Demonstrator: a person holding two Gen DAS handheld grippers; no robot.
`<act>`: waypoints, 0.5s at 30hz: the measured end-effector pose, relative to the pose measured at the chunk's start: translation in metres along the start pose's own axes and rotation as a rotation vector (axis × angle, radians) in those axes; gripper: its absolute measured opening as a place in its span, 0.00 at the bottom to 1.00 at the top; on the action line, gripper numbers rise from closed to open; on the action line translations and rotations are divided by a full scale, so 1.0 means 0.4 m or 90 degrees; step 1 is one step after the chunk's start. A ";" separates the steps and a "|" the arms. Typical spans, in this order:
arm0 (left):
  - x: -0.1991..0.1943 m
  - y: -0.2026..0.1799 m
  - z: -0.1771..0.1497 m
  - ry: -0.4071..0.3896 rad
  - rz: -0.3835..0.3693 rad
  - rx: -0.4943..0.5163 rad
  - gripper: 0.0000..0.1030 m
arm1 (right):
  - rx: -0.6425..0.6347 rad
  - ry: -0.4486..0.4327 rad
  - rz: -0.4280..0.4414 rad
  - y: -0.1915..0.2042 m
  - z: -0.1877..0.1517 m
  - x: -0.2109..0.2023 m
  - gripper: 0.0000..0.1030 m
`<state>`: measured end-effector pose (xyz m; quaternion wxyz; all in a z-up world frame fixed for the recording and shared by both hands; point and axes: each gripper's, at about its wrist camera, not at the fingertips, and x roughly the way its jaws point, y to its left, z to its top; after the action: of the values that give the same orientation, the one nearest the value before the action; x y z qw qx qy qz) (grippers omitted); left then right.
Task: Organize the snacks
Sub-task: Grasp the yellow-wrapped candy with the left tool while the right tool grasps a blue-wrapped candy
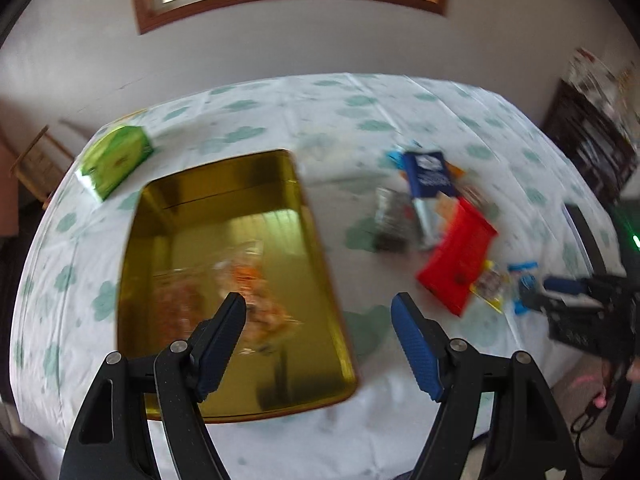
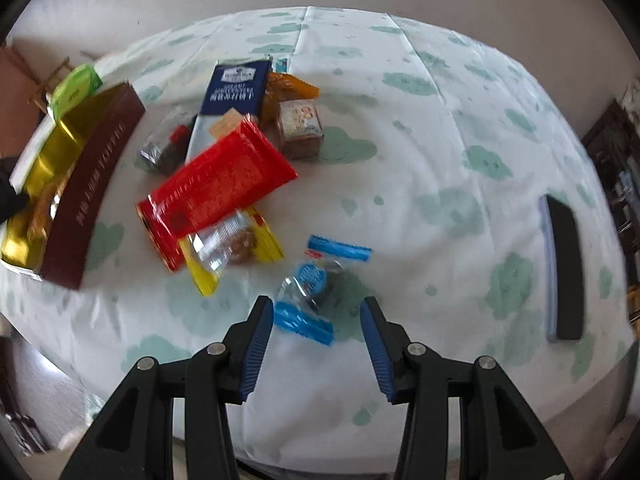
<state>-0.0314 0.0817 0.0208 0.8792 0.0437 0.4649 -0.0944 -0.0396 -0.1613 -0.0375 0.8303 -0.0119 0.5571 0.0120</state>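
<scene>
A gold-lined tin point(image 1: 312, 240) lies open on the table with a clear snack packet point(image 1: 256, 304) inside. My left gripper point(image 1: 318, 316) is open and empty above the tin's near right edge. The tin's maroon outer wall point(image 2: 96, 184) shows at the left of the right wrist view. My right gripper point(image 2: 318, 320) is open, its fingers either side of a blue-ended clear packet point(image 2: 316, 284) lying on the cloth. Loose snacks lie in a heap: a red bag point(image 2: 220, 184), a yellow packet point(image 2: 232, 248), a navy box point(image 2: 236, 88), a dark packet point(image 2: 168, 148), an orange packet point(image 2: 292, 88), a small brown pack point(image 2: 300, 128).
A green box point(image 1: 116, 160) stands behind the tin at the far left. A black flat object point(image 2: 564, 264) lies near the table's right edge. The table has a white cloth with green clouds point(image 2: 440, 120). The right gripper's body point(image 1: 584, 304) shows at the right of the left wrist view.
</scene>
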 end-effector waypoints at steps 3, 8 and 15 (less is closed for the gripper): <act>0.014 -0.043 0.000 0.005 -0.012 0.020 0.70 | 0.009 -0.001 0.010 0.001 0.008 0.017 0.45; 0.045 -0.102 0.000 0.027 -0.043 0.053 0.70 | 0.019 0.002 0.019 -0.025 0.015 0.037 0.32; 0.089 -0.202 0.003 0.048 -0.094 0.113 0.70 | -0.004 -0.020 0.006 -0.067 0.016 0.035 0.31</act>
<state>-0.0277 -0.0019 -0.0070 0.8444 0.0905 0.4897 -0.1976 -0.0276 -0.1877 -0.0478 0.8389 -0.0114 0.5438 0.0180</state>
